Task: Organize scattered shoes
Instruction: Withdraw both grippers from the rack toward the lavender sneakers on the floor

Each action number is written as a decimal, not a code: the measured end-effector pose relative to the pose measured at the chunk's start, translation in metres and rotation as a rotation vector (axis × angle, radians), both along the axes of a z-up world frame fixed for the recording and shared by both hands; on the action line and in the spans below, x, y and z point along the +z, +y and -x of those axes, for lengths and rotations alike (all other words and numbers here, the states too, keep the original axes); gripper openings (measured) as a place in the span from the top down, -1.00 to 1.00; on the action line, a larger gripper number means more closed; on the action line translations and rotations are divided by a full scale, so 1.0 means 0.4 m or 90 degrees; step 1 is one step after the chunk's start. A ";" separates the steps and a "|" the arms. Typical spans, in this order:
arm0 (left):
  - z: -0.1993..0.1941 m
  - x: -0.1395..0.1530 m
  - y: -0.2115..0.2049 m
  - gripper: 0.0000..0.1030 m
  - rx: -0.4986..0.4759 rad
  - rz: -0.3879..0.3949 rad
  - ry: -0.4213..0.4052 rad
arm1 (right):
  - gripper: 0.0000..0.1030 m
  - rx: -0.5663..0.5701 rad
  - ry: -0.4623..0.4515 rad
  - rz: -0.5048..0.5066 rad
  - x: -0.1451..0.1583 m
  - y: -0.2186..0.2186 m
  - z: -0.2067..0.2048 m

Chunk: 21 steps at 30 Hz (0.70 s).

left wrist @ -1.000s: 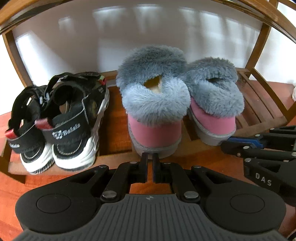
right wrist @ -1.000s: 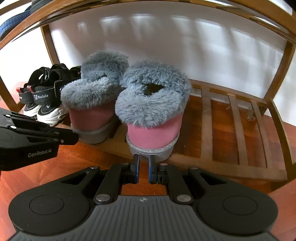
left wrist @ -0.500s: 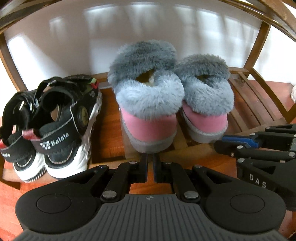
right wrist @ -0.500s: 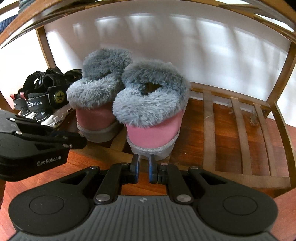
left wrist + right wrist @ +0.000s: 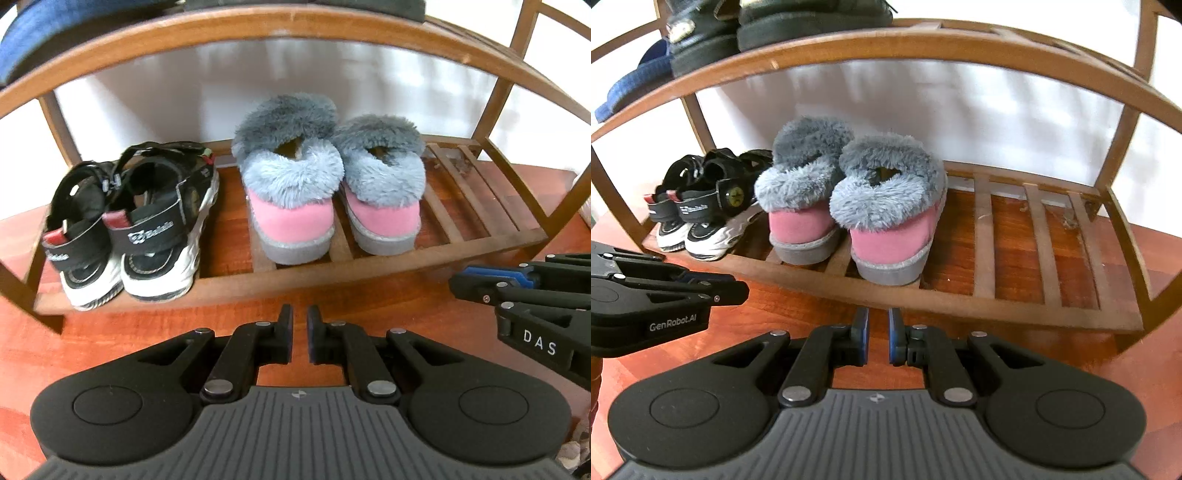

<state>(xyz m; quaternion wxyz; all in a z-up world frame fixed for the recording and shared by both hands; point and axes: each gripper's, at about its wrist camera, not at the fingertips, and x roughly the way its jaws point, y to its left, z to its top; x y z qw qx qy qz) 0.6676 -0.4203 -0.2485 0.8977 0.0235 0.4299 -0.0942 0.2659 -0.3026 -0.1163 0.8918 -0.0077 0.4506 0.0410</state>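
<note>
Wooden slatted shoe rack [image 5: 480, 243] with curved rails, sitting on a reddish wood floor [image 5: 110, 343]. On its bottom shelf: pink suede slippers [image 5: 291, 221] with fluffy grey fur collars, side by side, heels out, next to chunky black strappy sandals [image 5: 147, 229] with white soles. Left gripper [image 5: 299, 334] jaws are just opening, nothing between them. Right gripper [image 5: 878, 338] is clenched on nothing, both in front of the rack.
</note>
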 end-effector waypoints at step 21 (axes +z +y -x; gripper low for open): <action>0.301 0.109 -0.027 0.53 -0.032 0.026 -0.038 | 0.49 -0.026 -0.037 -0.006 0.128 0.026 0.280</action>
